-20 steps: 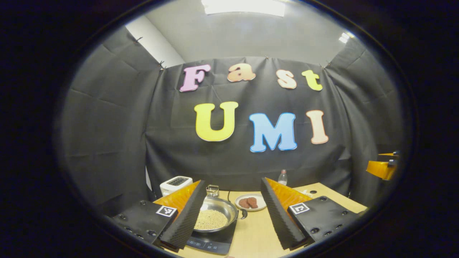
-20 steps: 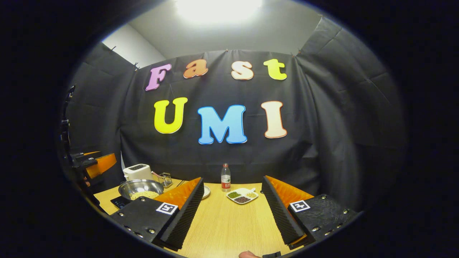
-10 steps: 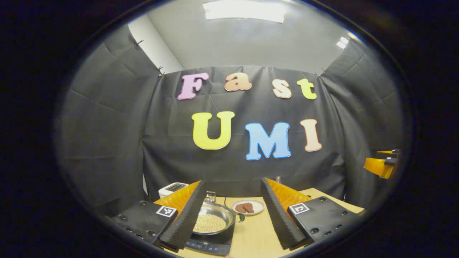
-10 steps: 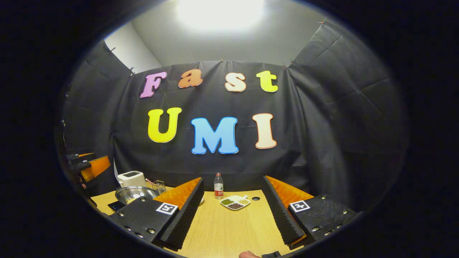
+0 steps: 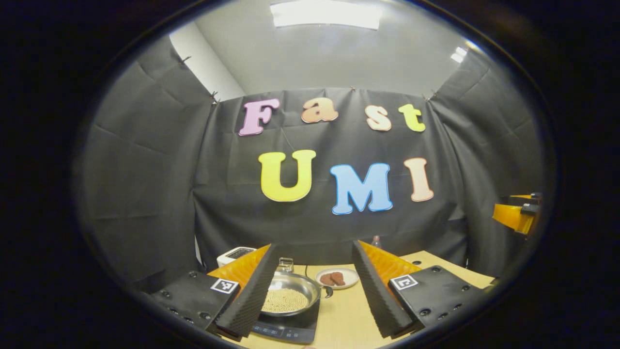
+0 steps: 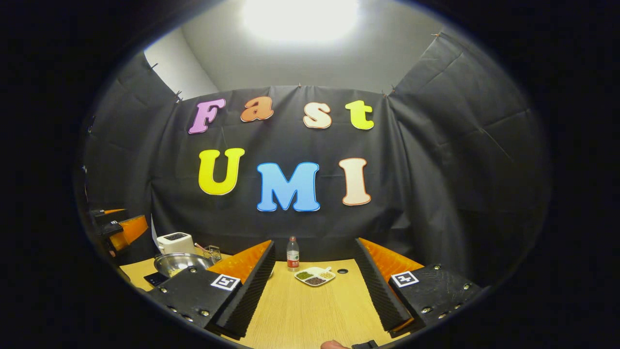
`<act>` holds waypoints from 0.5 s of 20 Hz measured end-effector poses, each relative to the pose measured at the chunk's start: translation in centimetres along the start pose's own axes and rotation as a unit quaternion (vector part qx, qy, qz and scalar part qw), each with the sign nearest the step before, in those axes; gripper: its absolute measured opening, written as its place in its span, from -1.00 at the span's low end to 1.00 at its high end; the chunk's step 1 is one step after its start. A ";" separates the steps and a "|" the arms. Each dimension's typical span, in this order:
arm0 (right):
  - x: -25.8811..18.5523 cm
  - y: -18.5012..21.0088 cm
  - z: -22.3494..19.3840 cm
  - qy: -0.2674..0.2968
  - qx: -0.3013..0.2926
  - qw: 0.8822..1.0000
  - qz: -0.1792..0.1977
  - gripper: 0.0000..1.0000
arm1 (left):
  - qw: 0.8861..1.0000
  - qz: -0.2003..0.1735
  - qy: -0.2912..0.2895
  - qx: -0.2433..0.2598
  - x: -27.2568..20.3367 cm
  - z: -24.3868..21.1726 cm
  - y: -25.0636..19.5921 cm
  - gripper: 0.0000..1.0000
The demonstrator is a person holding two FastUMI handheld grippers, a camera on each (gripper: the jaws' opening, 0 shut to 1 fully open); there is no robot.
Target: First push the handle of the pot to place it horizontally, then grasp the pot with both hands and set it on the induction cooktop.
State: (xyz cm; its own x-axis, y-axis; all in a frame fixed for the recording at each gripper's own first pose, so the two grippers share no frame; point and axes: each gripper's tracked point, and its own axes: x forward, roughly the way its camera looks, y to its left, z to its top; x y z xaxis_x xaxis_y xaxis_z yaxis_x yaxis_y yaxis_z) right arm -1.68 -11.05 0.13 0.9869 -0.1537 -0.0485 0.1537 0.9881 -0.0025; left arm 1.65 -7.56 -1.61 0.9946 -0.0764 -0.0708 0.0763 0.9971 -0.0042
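shallow round stainless-steel pot (image 5: 289, 294), holding pale yellow beans, sits on the black flat induction cooktop (image 5: 286, 325) at the near left of the light wooden table (image 5: 346, 317). its short dark handle (image 5: 328, 291) sticks out to the right. judged: placement looks done.

left gripper (image 5: 310, 291) has its jaws spread wide, holding nothing; the pot lies between and beyond its fingers, no contact. right gripper (image 6: 312, 291) likewise wide apart and empty, over bare table well right of the pot (image 6: 181, 263).

nearby: small white plate with two brown pieces (image 5: 336, 278) just right of the handle; white toaster (image 6: 175, 242) and small wire basket (image 6: 211, 253) behind the pot; clear plastic bottle (image 6: 292, 253) and white sectioned dish of grains (image 6: 315, 276) at the far middle.

risks, judged: the left finger overlaps the pot's rim in view, so a careless sideways sweep could nudge the pot off centre or spill beans. the handle is close to the plate; turning the pot could knock it.
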 end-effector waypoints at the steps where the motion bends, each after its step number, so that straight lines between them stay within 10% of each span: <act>1: 0.0 -0.1 0.0 0.000 -0.005 1.000 -0.003 0.95 | 1.000 0.000 0.000 -0.001 0.0 0.0 -0.1 0.97; 10: 0.5 0.5 0.6 -0.005 -0.012 1.000 0.004 0.95 | 1.000 0.008 -0.001 -0.009 0.3 0.3 0.7 1.00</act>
State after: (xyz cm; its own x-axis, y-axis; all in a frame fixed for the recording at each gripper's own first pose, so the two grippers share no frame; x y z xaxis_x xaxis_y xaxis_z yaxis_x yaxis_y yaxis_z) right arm -1.06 -10.62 0.66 0.9885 -0.1463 -0.0392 0.1453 0.9890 -0.0260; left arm 1.99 -6.91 -1.38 0.9958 -0.0608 -0.0685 0.0595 0.9980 -0.0202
